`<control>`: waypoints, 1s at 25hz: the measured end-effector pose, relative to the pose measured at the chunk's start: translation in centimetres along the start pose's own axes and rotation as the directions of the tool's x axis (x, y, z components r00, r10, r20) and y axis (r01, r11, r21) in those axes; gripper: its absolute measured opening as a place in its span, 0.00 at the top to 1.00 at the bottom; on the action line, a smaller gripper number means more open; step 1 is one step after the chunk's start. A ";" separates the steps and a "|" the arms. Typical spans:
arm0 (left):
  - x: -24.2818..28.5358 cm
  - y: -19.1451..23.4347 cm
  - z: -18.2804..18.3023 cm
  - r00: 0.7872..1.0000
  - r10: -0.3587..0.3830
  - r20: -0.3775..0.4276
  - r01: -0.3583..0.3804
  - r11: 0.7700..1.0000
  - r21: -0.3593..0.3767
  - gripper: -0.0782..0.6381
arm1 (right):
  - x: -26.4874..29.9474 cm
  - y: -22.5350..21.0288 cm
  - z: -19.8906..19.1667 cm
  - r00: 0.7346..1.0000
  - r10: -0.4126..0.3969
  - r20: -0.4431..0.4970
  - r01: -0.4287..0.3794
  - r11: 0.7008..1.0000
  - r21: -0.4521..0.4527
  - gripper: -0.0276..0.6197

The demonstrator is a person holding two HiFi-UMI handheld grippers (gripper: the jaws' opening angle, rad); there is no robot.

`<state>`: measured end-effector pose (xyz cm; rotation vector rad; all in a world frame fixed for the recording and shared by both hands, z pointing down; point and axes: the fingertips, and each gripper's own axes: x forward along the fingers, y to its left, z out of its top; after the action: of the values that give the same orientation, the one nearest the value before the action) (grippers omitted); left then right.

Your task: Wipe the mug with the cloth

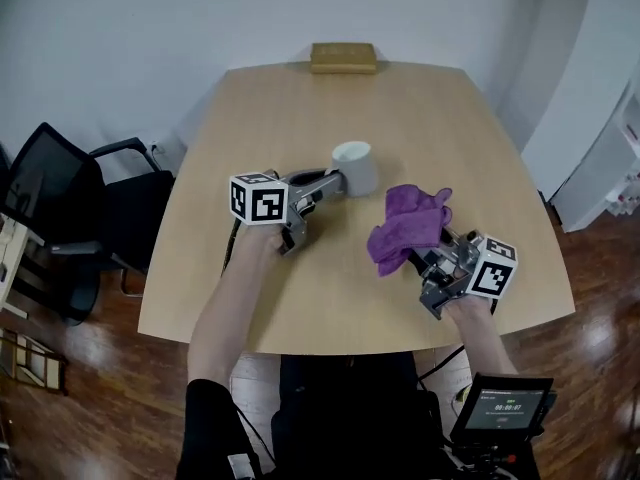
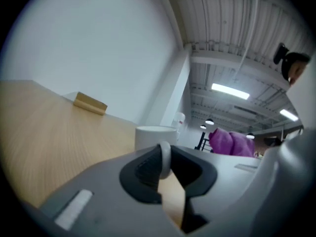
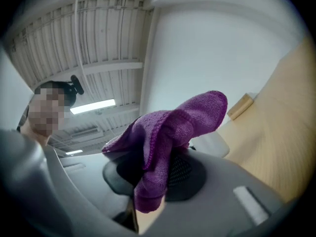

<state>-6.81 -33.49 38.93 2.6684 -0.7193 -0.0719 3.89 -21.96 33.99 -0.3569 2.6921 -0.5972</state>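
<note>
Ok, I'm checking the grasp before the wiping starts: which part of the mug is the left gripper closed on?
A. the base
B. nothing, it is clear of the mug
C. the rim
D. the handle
D: in the left gripper view the white handle is pinched between the pads of the left gripper, with the body of the mug just beyond the jaws.

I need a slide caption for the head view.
Left gripper grips the white mug by its handle; right gripper holds the purple cloth.
</note>
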 end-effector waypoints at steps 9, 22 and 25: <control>0.5 -5.1 1.8 0.997 -0.063 0.041 0.065 0.997 -0.052 0.80 | 6.3 1.0 2.2 0.950 -0.244 -0.194 0.065 0.762 -0.644 0.82; -0.3 -8.3 3.4 0.981 -0.168 0.094 0.167 0.986 0.022 0.80 | 8.0 0.0 -1.5 0.864 -0.405 -0.298 -0.097 0.446 -0.890 0.83; -0.7 -7.7 3.6 0.984 -0.141 0.108 0.140 0.990 0.025 0.79 | 6.4 -1.8 -4.7 0.809 -0.442 -0.388 -0.145 0.490 -0.859 0.83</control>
<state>-4.23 -28.23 32.71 2.7462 -0.5654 -0.2525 -3.43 -23.89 36.96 -0.7936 3.3713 0.9086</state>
